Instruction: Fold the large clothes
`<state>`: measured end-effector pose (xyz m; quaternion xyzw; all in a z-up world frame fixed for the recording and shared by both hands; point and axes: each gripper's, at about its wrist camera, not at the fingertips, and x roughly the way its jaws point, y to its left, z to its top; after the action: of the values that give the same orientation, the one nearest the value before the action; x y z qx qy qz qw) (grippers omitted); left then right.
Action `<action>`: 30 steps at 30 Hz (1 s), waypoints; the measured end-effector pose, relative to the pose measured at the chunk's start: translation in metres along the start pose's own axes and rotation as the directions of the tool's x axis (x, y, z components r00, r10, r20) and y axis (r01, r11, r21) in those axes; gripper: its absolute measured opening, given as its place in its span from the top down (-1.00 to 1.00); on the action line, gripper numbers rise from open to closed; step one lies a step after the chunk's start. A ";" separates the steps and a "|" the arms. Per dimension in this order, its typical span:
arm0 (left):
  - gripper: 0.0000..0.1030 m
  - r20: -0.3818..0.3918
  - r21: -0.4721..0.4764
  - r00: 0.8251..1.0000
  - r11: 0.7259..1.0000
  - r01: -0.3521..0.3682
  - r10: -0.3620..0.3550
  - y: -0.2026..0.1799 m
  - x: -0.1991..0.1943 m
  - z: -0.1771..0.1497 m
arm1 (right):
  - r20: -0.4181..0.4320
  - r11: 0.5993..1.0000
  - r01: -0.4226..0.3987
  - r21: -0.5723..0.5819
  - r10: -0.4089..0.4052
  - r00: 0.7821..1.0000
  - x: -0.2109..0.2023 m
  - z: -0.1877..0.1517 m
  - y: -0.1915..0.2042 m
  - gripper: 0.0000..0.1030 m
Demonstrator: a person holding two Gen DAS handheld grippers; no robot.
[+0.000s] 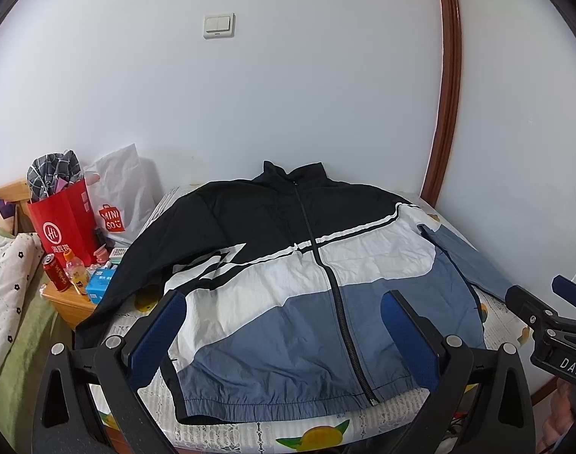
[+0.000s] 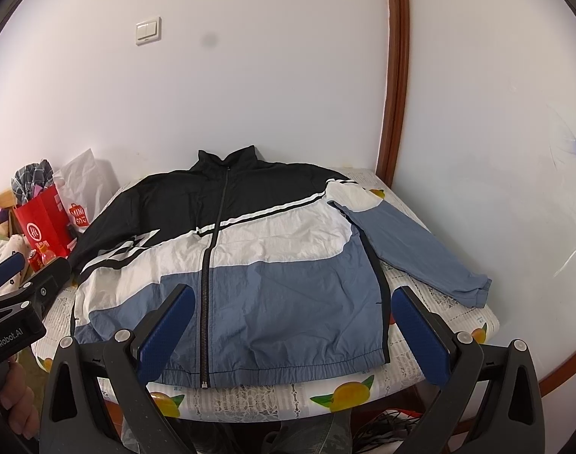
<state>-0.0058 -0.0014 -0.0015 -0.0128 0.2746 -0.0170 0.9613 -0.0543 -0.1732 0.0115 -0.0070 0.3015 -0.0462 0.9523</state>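
Left gripper (image 1: 284, 333) and right gripper (image 2: 293, 327): both level, pointing forward, jaws spread wide, nothing held, hovering at 6 o'clock off the hem. Jacket (image 2: 250, 257) lies flat, zipped, collar at 12 o'clock, on the fruit-print surface (image 2: 348, 393). Blue sleeve (image 2: 412, 242) stretched toward 4 o'clock. Red bag (image 1: 66, 223) at 9 o'clock.

Home bedroom: floral bedding (image 1: 8, 265) at left edge, wooden nightstand (image 1: 66, 302) with drinks and shopping bags (image 1: 66, 219), wall light switch (image 1: 219, 25) upper centre.
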 end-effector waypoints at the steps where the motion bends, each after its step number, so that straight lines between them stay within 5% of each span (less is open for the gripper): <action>1: -1.00 0.000 -0.001 1.000 1.000 0.000 0.000 0.000 0.000 0.000 | 0.000 1.000 0.000 0.001 0.000 1.000 0.000 0.000 0.000 -0.99; 30: -1.00 0.007 -0.087 1.000 0.996 -0.004 0.005 0.034 0.015 0.006 | -0.025 1.000 -0.021 -0.009 0.020 0.999 0.019 0.005 0.007 -0.99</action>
<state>0.0116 0.0318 -0.0054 -0.0539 0.2717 -0.0028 0.9609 -0.0352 -0.1677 0.0037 -0.0076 0.3135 -0.0352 0.9489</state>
